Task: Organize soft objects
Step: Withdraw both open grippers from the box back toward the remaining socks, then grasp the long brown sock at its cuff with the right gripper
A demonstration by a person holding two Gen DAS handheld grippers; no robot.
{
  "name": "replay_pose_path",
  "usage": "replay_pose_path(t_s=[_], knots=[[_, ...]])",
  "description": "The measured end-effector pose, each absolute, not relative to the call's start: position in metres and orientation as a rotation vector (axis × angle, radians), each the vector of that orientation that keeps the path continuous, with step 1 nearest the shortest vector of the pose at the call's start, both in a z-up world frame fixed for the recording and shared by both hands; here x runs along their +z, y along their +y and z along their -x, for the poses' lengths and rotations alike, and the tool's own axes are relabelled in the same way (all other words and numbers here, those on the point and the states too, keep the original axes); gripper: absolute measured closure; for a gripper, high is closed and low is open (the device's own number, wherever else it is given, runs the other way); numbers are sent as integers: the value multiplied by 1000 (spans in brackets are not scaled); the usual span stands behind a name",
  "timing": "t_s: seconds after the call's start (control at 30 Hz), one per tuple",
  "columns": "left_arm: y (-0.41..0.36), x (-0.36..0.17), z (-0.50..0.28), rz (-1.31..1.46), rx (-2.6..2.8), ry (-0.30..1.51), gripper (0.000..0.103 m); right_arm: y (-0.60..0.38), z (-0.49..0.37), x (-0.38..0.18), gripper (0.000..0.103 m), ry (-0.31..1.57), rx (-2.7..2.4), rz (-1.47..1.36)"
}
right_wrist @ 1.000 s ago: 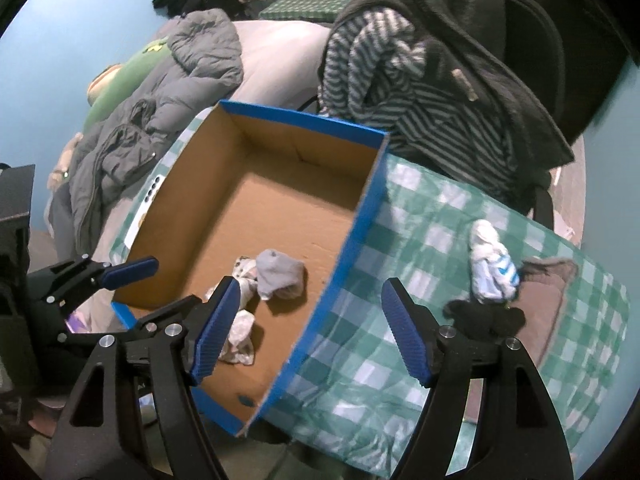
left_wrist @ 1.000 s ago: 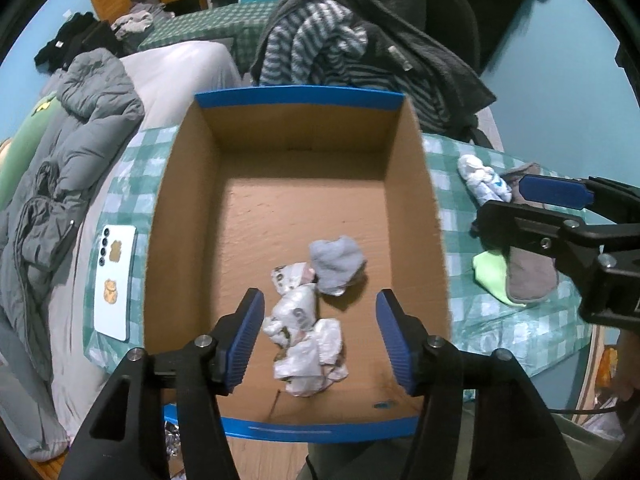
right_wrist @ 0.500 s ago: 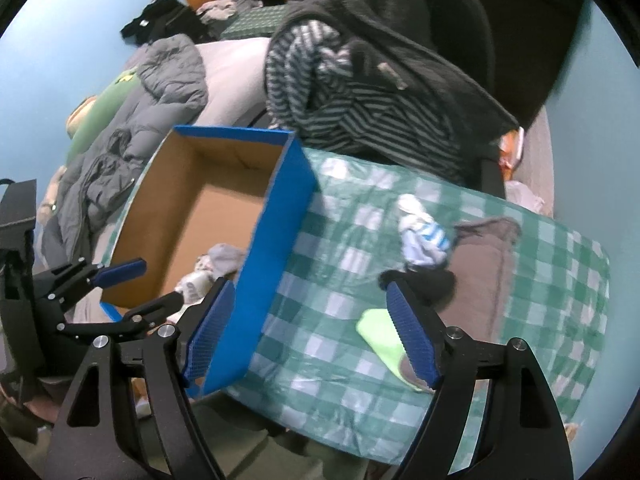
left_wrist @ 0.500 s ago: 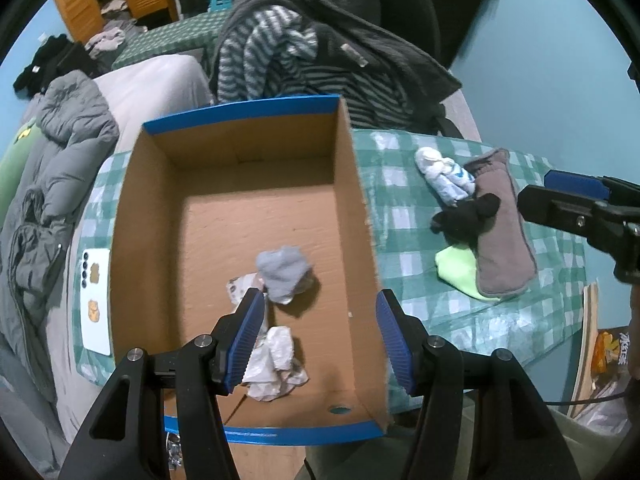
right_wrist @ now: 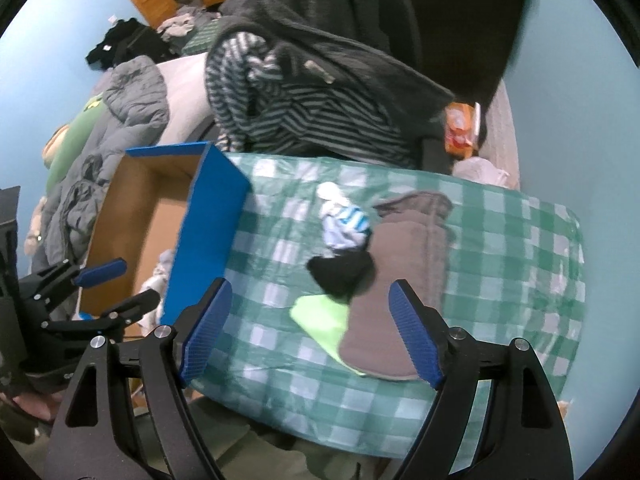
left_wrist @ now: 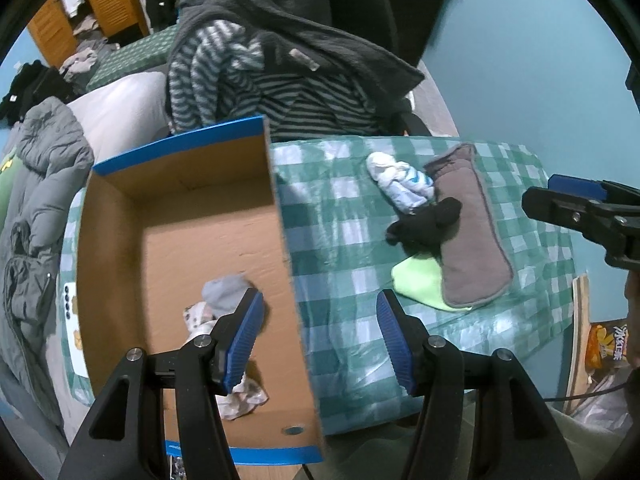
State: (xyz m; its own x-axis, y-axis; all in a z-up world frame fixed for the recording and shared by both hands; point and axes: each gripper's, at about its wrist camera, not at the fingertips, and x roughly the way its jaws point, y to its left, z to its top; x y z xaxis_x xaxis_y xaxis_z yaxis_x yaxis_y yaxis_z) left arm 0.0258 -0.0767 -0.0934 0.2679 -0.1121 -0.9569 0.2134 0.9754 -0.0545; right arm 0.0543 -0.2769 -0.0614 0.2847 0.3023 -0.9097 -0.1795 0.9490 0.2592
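Counter [right_wrist: 520,248] under a green checked cloth carries everything I work with. Cardboard box [left_wrist: 280,216] with a blue rim sits on its left part and already holds a grey sock [left_wrist: 224,290] and some pale crumpled ones [left_wrist: 240,398], so I take it as the bin for the soft things. Right of it, still out on the cloth, lie a brown pad [right_wrist: 404,264], a lime cloth [right_wrist: 320,316] tucked partly under it, a black sock [right_wrist: 344,274] resting on both, and a white-and-blue sock [right_wrist: 344,220] just beside.

My right tongs [right_wrist: 310,330] hang over that pile, jaws opening, nothing between them. Left tongs [left_wrist: 320,328] straddle the box's right wall, spread and empty.

Box wall stands between pile and bin; I would have to lift over it.
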Motion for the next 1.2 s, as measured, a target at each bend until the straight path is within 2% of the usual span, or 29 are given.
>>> replay_pose_path(t_s=[0.53,1.2], knots=[[-119,-110,-38,-134,-256,1313,43,-342,-61,-105,22,1305,218,-133],[-161,-161,-60,-180,-284,1396,43,-348,-77,-177,22,1410,262,-170]])
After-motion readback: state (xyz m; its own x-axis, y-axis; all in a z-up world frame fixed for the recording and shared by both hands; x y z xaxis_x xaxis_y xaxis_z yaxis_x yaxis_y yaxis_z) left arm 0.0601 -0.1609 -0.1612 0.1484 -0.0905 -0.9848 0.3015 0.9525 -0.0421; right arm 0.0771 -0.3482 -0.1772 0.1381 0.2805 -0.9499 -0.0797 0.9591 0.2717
